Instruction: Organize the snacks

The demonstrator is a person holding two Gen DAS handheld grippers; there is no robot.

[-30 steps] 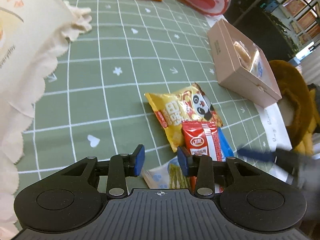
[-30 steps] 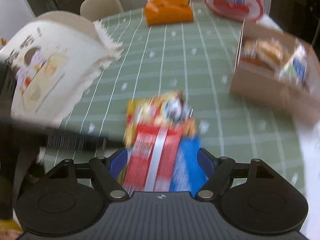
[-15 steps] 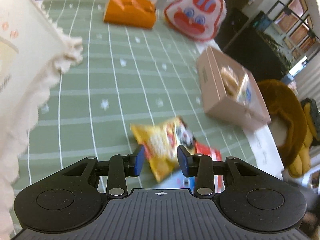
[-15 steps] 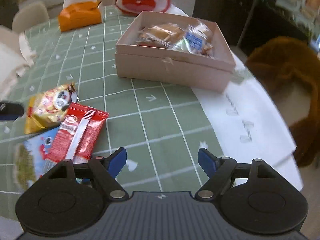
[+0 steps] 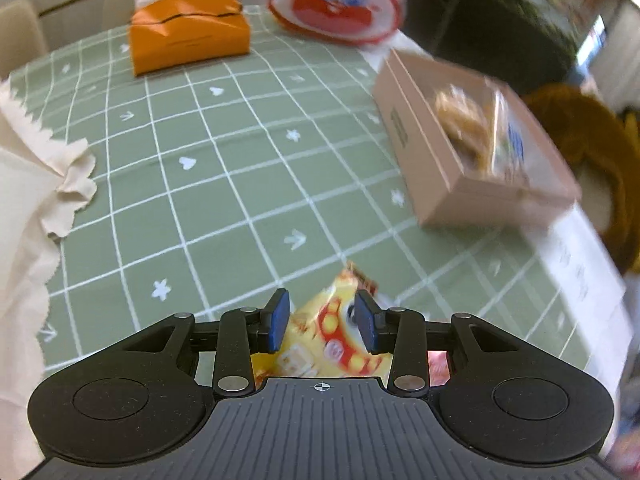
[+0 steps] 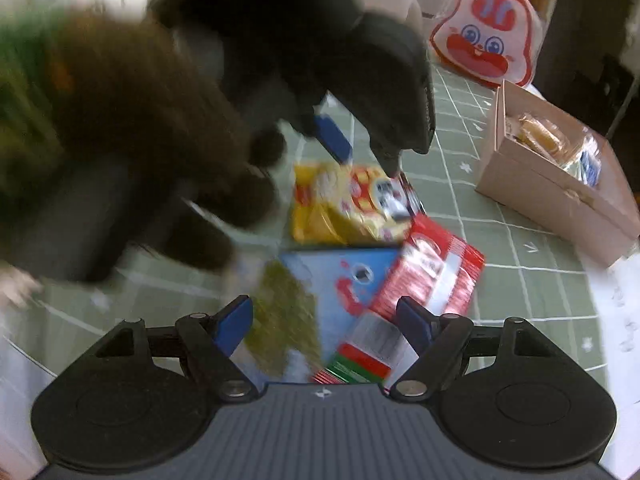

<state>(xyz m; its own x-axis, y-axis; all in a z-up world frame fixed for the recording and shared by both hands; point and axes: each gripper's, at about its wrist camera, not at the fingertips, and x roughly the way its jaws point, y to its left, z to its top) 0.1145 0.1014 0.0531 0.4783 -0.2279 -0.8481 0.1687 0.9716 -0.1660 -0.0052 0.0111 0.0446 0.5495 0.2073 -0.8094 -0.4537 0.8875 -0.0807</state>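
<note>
Left gripper (image 5: 322,322) over yellow packet (image 5: 332,344) (unclamped)

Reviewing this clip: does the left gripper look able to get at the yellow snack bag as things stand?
Probably yes. The left gripper hangs right over the yellow snack bag, jaws open with the bag's top corner showing between them, and nothing lies in between. Whether the pads touch it yet is unclear.

Each handheld tool is matte black plastic: a ribbed grey-black deck with a small white crosshair mark, two round domed housings, and silver pivot screws on the linkage arms. The left gripper (image 5: 322,322) and right gripper (image 6: 326,326) both carry blue rubber finger pads (image 5: 278,320). A fuzzy brown sleeve (image 6: 132,120) (badly blurred) shows a green patch.
</note>
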